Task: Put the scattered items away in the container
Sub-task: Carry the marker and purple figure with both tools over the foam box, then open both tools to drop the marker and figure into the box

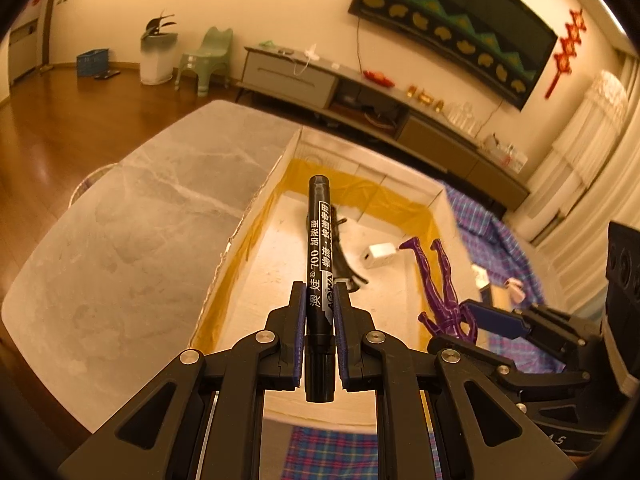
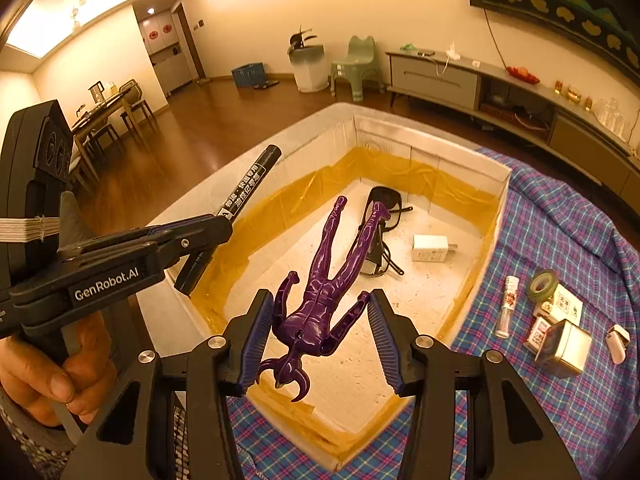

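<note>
My left gripper [image 1: 320,300] is shut on a black marker pen [image 1: 319,256], held over the near left part of the white box [image 1: 256,208]; the pen also shows in the right wrist view [image 2: 244,192]. My right gripper [image 2: 320,320] is shut on a purple toy figure [image 2: 320,288] by its arms, legs pointing away, above the box [image 2: 502,196]. The figure also shows in the left wrist view [image 1: 444,288]. Inside the box lie black glasses [image 2: 380,216] and a white charger [image 2: 432,248].
On the plaid cloth [image 2: 560,380] right of the box lie a small tube [image 2: 506,304], a tape roll [image 2: 540,284], cards [image 2: 564,304], a small tin [image 2: 568,348] and a white case [image 2: 618,342]. A marble tabletop [image 1: 120,240] lies left of the box.
</note>
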The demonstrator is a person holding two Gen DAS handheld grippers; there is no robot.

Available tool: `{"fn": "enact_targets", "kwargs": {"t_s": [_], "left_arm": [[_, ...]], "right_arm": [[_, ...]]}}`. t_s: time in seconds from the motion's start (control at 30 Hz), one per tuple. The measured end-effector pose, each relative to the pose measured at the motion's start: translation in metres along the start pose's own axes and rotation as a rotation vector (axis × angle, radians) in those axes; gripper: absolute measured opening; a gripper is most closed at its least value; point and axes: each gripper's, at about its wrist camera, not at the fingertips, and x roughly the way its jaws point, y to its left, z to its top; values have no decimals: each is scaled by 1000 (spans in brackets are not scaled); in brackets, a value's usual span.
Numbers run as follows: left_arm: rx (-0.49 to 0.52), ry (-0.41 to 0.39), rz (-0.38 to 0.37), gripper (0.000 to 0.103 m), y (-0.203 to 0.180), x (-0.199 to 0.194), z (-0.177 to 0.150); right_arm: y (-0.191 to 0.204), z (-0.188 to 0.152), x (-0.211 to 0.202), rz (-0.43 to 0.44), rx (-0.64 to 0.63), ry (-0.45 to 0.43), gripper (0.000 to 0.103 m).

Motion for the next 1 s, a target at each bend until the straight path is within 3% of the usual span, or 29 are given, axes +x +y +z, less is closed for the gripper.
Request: {"fn": "enact_targets", "kwargs": {"t_s": [0.27, 0.57, 1.0], "left_arm": [[67, 77, 36, 14, 0, 26, 0], [136, 148, 70, 14, -2, 47, 1], [159, 206, 83, 14, 1, 63, 1]], "right_arm": [[-7, 5, 34, 49, 31, 103, 50], [2, 7, 63, 34, -26, 203, 50], [7, 10, 88, 69, -21, 284, 50]]}}
